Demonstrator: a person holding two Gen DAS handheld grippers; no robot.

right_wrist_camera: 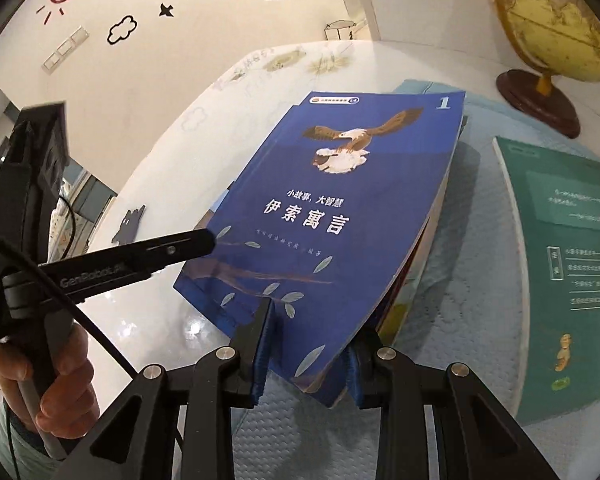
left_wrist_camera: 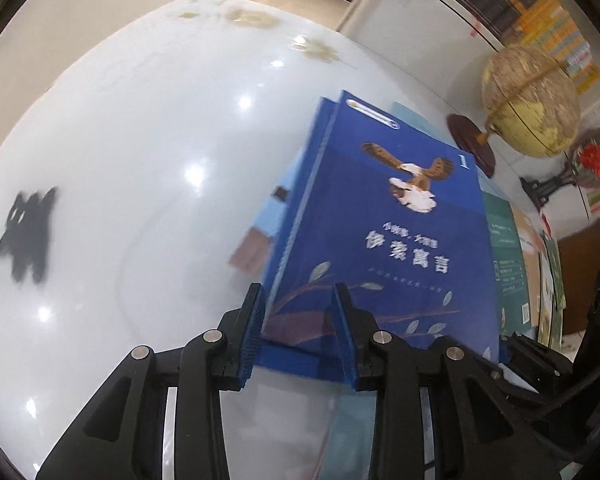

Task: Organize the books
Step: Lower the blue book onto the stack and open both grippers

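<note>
The blue book (right_wrist_camera: 340, 208) w/ the eagle on it is up off the white table (left_wrist_camera: 120, 160), tipped, near edge low and far edge high. Other books sit under its right side, on a pale mat (right_wrist_camera: 452, 264). The right gripper (right_wrist_camera: 310, 350) is squeezed narrow on the book's near corner, pads on both sides. The left gripper (left_wrist_camera: 298, 334) is at the book's near-left edge, by the spine; its jaws look a bit wider and I can't tell if the pads press yet. A green book (right_wrist_camera: 560, 240) lies flat to the right, and a globe (left_wrist_camera: 528, 100) stands far right. The blue book is a soft paperback: thin, light, and it bends; the cover sags in the middle. The cover looks shiny, so prob. slippery. Best to hold it near the spine or w/ both sides, not one floppy corner.
</note>
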